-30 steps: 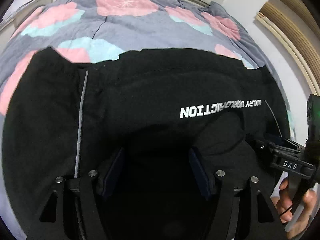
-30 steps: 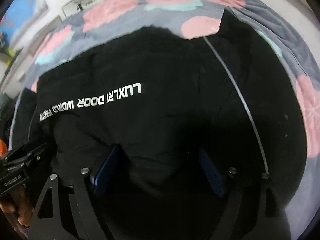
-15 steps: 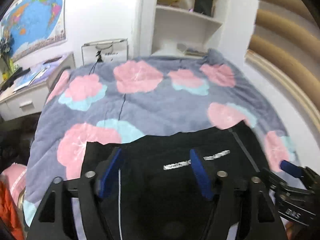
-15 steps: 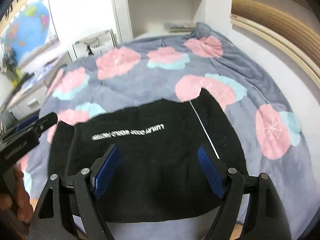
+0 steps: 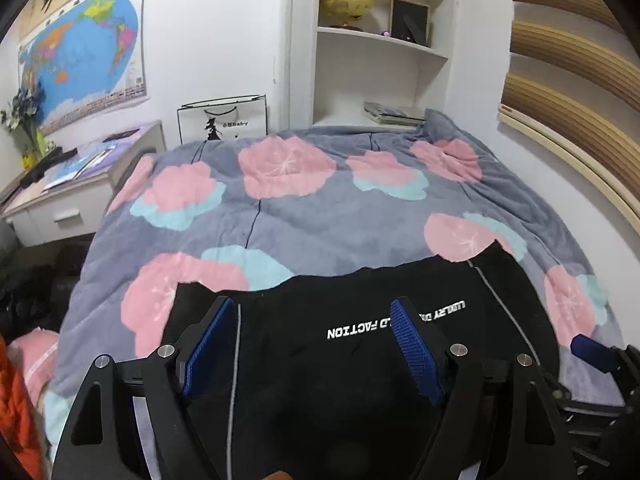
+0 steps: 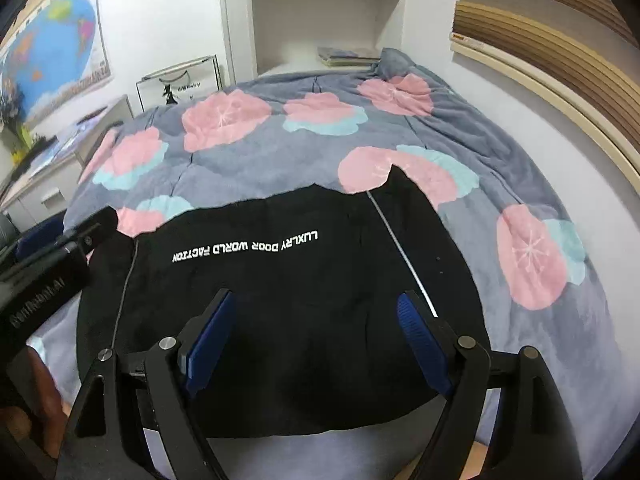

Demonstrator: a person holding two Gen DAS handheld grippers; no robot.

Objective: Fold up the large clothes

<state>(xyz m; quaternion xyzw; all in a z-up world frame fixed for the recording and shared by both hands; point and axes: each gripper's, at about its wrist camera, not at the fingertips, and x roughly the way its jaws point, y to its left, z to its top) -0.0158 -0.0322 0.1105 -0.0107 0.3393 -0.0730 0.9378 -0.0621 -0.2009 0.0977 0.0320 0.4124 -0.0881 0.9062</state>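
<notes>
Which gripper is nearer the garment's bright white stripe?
Right. The right gripper hangs open with its right finger beside the stripe; the left gripper hangs open over the garment's other side.

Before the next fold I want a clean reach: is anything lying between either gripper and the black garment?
Nothing visible. The black garment lies flat on the floral blanket with nothing on it. The left gripper and right gripper are both open above it, holding nothing.

Black garment [image 6: 280, 300] with white "LUXLRY DOOR WORLD FACTION" lettering and thin grey side stripes, folded flat into a rectangle, lying on the bed just ahead of both hand-held grippers
</notes>
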